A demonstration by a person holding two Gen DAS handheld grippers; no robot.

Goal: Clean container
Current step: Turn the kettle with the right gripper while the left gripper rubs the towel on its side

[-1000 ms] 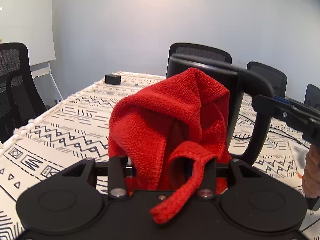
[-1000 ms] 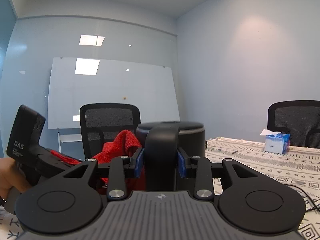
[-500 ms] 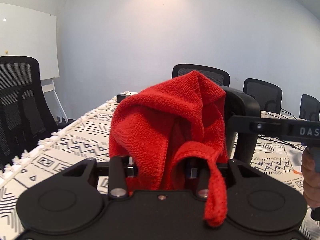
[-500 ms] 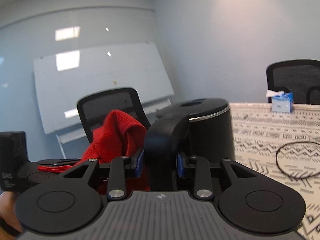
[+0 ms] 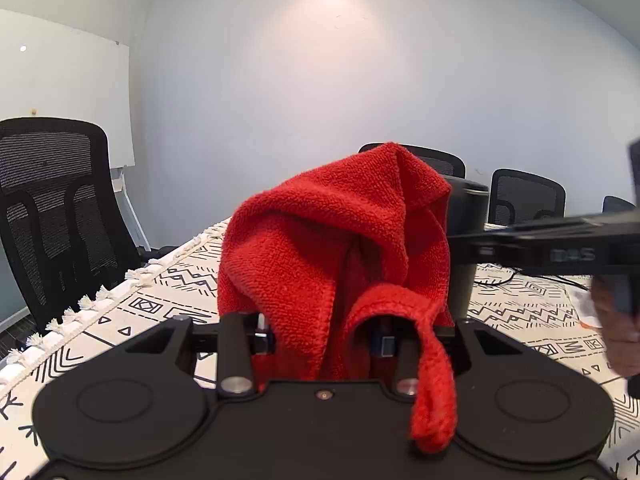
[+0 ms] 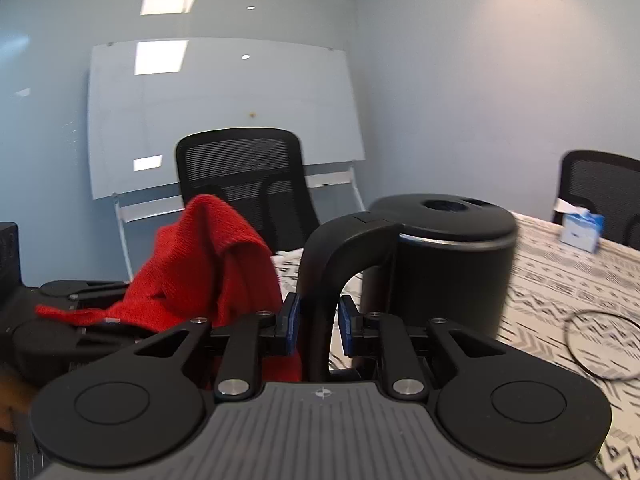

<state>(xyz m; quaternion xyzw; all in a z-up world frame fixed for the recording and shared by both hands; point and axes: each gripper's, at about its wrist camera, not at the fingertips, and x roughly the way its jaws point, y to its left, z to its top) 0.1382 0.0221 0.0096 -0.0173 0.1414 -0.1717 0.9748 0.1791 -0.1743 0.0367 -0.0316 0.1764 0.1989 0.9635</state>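
A black kettle (image 6: 448, 264) with a curved handle (image 6: 332, 280) is the container. My right gripper (image 6: 318, 320) is shut on the handle and holds the kettle upright above the table. My left gripper (image 5: 324, 340) is shut on a red cloth (image 5: 332, 248), which bunches up over its fingers. In the left wrist view the kettle (image 5: 466, 248) shows just behind the cloth's right side, and the right gripper (image 5: 560, 248) reaches in from the right. In the right wrist view the cloth (image 6: 212, 272) sits left of the handle, close to the kettle.
The table has a white cloth with black patterns (image 5: 168, 292). A black cable loop (image 6: 604, 344) and a blue tissue box (image 6: 580, 232) lie on it to the right. Black office chairs (image 5: 52, 216) stand around, with a whiteboard (image 6: 224, 112) behind.
The kettle has turned so more of its body and lid face the right wrist camera. The left gripper with the red cloth has shifted left of the kettle. Both views have swung.
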